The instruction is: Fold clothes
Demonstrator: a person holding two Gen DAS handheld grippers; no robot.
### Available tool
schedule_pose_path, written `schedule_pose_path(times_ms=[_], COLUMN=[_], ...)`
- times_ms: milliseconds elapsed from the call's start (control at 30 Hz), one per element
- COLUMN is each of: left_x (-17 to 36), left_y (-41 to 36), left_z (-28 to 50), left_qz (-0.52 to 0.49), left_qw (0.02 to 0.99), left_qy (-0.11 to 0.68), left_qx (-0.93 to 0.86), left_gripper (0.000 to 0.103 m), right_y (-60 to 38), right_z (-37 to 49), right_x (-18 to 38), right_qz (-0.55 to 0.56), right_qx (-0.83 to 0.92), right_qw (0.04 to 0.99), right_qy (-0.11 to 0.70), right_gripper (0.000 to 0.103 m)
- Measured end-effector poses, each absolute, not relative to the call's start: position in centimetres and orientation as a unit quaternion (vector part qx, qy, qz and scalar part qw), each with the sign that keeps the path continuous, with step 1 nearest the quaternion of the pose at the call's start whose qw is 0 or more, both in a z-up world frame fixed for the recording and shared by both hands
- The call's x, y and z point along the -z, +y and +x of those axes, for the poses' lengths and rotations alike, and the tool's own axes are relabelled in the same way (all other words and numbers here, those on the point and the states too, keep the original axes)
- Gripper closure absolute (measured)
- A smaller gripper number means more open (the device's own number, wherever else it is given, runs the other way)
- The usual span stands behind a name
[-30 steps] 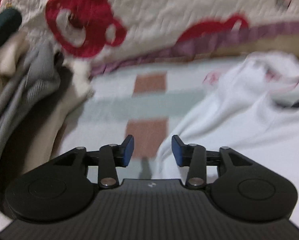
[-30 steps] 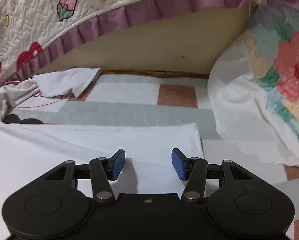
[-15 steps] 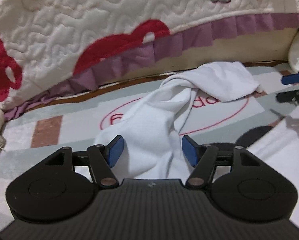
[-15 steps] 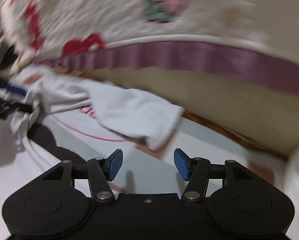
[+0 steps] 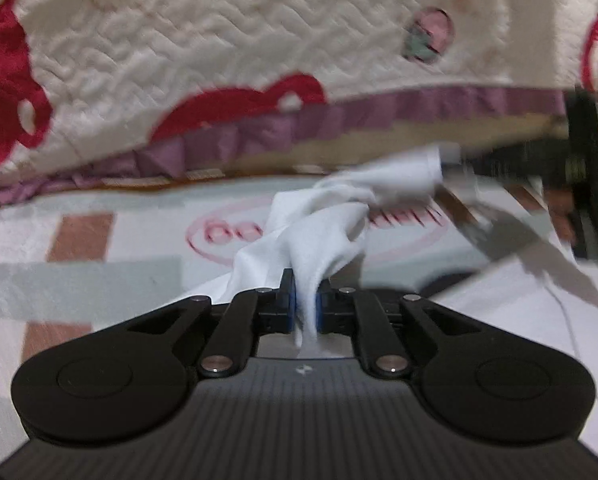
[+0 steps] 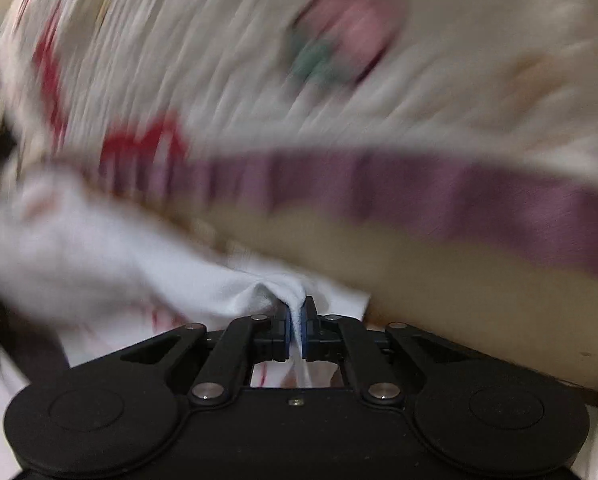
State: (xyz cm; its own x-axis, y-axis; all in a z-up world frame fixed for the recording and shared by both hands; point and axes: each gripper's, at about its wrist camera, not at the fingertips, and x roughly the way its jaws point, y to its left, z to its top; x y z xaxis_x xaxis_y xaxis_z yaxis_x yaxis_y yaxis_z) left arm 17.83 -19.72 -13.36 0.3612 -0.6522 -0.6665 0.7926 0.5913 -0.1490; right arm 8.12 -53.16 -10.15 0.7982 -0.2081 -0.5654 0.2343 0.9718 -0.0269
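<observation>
Far left there's a cream quilt (image 5: 227, 40) w/ red shapes and a purple frill hanging over a checked blanket (image 5: 79, 276). The white tee (image 5: 323, 224) lies bunched on that blanket, red print partly showing. Left gripper (image 5: 305, 308) jaws are closing w/ a fold of the tee pinched between the blue pads. Over to the right, the right gripper (image 6: 297, 326) is clamped on another bit of the same tee, cloth squeezed between its pads; that view is rly blurry tho.
</observation>
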Motion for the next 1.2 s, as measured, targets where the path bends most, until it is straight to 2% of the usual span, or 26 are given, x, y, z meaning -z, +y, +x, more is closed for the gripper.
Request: schedule_pose_path(times_ms=[67, 133, 267, 333, 433, 600, 700, 767, 833, 867, 933, 967, 1067, 1133, 1200], left_x=[13.9, 14.3, 12.8, 11.6, 8.5, 3.9, 2.5, 2.7, 3.4, 4.1, 4.8, 5.1, 4.1, 3.9, 4.4], left_y=[-19.7, -19.5, -18.8, -18.5, -17.6, -16.9, -17.3, -18.2, -19.4, -20.1, -21.2, -21.7, -21.5, -21.3, -21.4], left_z=[17.4, 16.6, 14.8, 13.9, 12.7, 11.0, 10.7, 10.8, 11.2, 11.7, 13.9, 15.0, 19.6, 22.9, 25.1], left_qz=[0.122, 0.137, 0.135, 0.129, 0.114, 0.108, 0.119, 0.141, 0.181, 0.203, 0.212, 0.215, 0.178, 0.164, 0.161], left_qw=[0.806, 0.802, 0.800, 0.802, 0.833, 0.876, 0.877, 0.871, 0.858, 0.854, 0.852, 0.851, 0.877, 0.895, 0.900], left_qy=[0.379, 0.382, 0.363, 0.346, 0.283, 0.159, 0.127, 0.132, 0.151, 0.158, 0.187, 0.202, 0.223, 0.230, 0.237], left_qx=[0.438, 0.438, 0.459, 0.469, 0.462, 0.443, 0.447, 0.452, 0.457, 0.452, 0.441, 0.435, 0.386, 0.345, 0.329], left_gripper=[0.093, 0.087, 0.061, 0.059, 0.054, 0.031, 0.022, 0.019, 0.021, 0.032, 0.064, 0.098, 0.097, 0.097, 0.097], right_y=[-53.4, -53.6, -52.8, -51.8, -49.9, -45.8, -43.0, -41.5, -40.0, -39.5, -38.7, -38.3, -37.9, -37.5, -37.7], right_z=[5.7, 3.1, 0.1, -0.5, -0.9, 0.1, 0.2, -0.2, -0.6, -0.7, -0.7, -0.6, 0.4, 1.1, 1.8], right_x=[7.1, 4.1, -0.6, -2.8, -6.0, -9.3, -10.1, -10.5, -11.0, -11.3, -12.0, -12.1, -10.5, -8.3, -4.3], right_qz=[0.042, 0.060, 0.049, 0.022, -0.010, -0.017, 0.003, 0.023, 0.047, 0.061, 0.084, 0.086, 0.057, 0.010, -0.054], right_qx=[0.149, 0.179, 0.198, 0.192, 0.169, 0.096, 0.032, -0.011, -0.055, -0.078, -0.118, -0.123, -0.075, 0.007, 0.036], right_qw=[0.960, 0.967, 0.972, 0.976, 0.983, 0.995, 0.999, 1.000, 0.997, 0.995, 0.989, 0.989, 0.996, 1.000, 0.997], right_qy=[0.232, 0.170, 0.116, 0.096, 0.065, 0.031, 0.023, 0.017, 0.010, 0.004, -0.006, -0.011, 0.001, 0.014, 0.051], right_gripper=[0.098, 0.098, 0.098, 0.098, 0.098, 0.098, 0.098, 0.098, 0.098, 0.098, 0.098, 0.098, 0.097, 0.079, 0.074])
